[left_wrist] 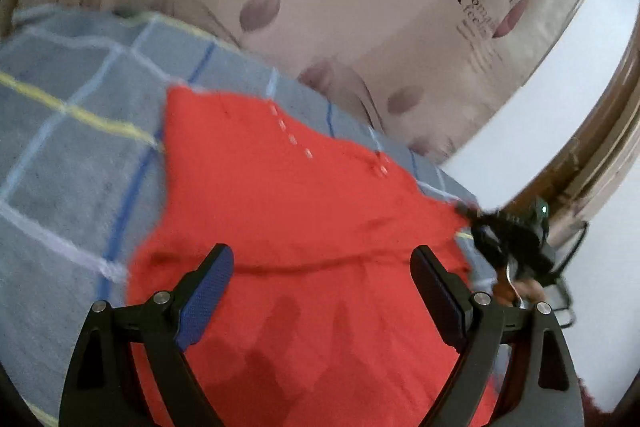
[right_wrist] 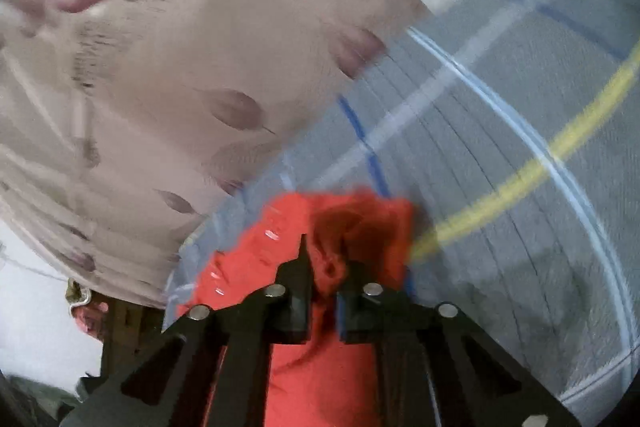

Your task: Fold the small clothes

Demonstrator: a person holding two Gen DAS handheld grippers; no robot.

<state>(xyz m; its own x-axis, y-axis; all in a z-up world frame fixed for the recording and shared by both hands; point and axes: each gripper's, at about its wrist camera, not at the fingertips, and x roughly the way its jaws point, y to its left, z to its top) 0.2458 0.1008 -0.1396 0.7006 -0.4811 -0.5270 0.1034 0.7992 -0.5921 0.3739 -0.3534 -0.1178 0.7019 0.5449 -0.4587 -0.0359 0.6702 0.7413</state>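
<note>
The left hand-held gripper (left_wrist: 320,291) stands wide open, while the right hand-held gripper (right_wrist: 326,273) is clamped tight.

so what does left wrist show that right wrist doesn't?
Left wrist only: the red garment spread nearly whole, the open left claw above it, and the right claw from outside, pinching the garment's far corner. Right wrist only: that pinch close up, with bunched red cloth between the fingers. Both: the blue checked blanket and the petal-print curtain.
</note>
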